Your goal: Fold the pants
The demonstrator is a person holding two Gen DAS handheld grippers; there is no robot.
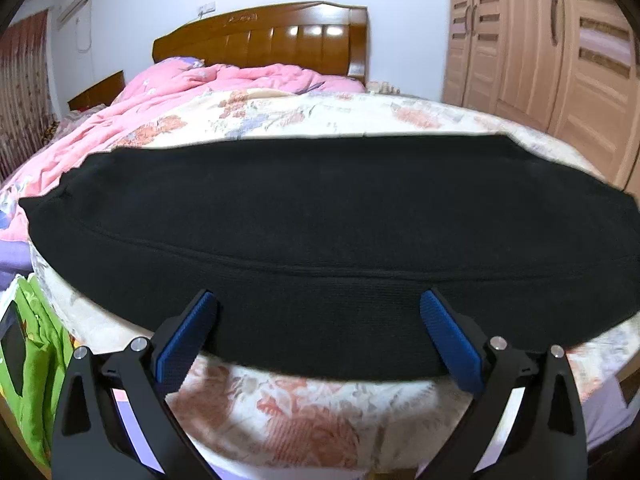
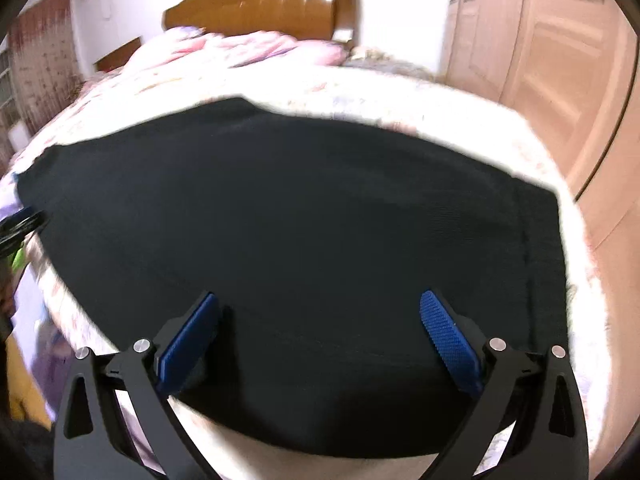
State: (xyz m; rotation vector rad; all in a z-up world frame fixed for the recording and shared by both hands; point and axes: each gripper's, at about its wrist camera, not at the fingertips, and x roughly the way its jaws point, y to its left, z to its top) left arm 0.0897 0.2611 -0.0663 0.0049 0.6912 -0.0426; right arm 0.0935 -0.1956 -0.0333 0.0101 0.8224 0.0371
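I'm seeing the black pants (image 1: pixel 320 232) lying flat on the bed (image 1: pixel 280 408), long axis crosswise, far from the headboard (image 1: pixel 260 44). I'm holding the left gripper (image 1: pixel 319 332) and right gripper (image 2: pixel 319 332) wide open, empty, at the pants' near edge.

Pants (image 1: pixel 320 232) were plain black, sitting just past the blue textured pads (image 1: pixel 448 336) on black fingers. Sheet (image 1: pixel 304 404) under them was cream with coral and lilac florals. Farther out, pink quilt (image 1: pixel 224 80), glossy orange-brown headboard (image 1: pixel 280 40), and a lime green bag (image 1: pixel 36 360) off left.
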